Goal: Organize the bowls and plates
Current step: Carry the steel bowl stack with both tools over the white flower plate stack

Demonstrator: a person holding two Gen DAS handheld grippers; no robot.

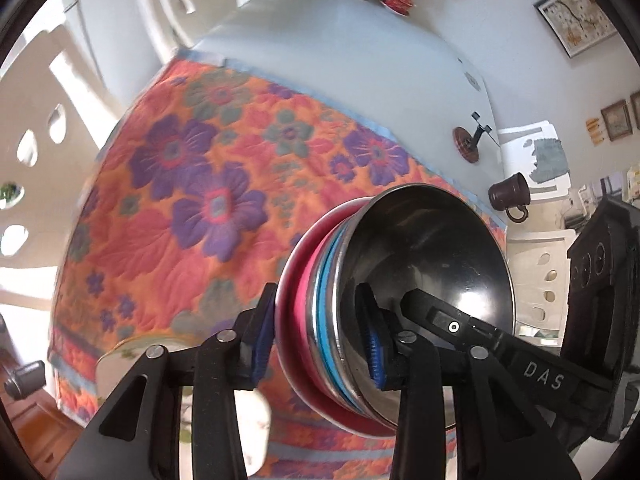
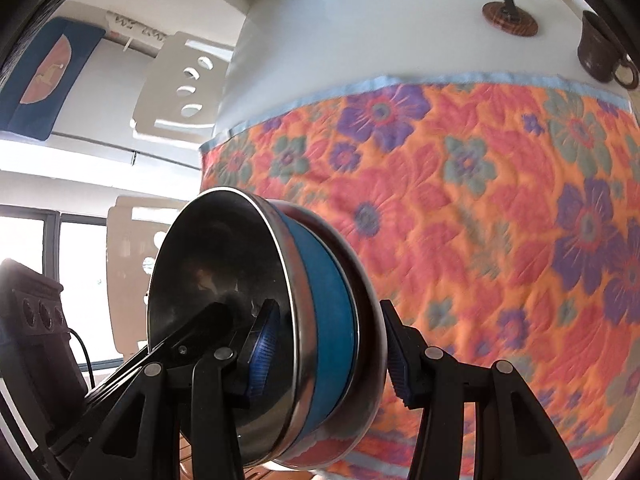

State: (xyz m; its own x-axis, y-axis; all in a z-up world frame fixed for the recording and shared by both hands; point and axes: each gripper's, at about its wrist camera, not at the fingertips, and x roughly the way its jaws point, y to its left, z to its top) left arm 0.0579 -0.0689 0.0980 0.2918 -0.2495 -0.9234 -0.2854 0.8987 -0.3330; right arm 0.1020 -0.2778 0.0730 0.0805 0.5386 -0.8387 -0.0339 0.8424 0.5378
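Bowls (image 1: 384,304), a nested stack of steel, blue and red, are held in the air above the flowered cloth (image 1: 192,208), with the left gripper (image 1: 316,344) and right gripper (image 2: 324,356) each clenched across the rims from opposite sides. The stack is tipped on edge, its axis lying roughly level and the steel bowl's mouth facing sideways. Pinched only at the rims, the bowls could slide apart or swing down if either grip eases.

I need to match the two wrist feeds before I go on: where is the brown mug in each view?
Left wrist view: the brown mug sits at the right, on the white table past the floral cloth's edge, above the stacked bowls.
Right wrist view: the brown mug is at the upper right edge, just beyond the cloth.
Shared landmark: the round wooden stand beside the mug.
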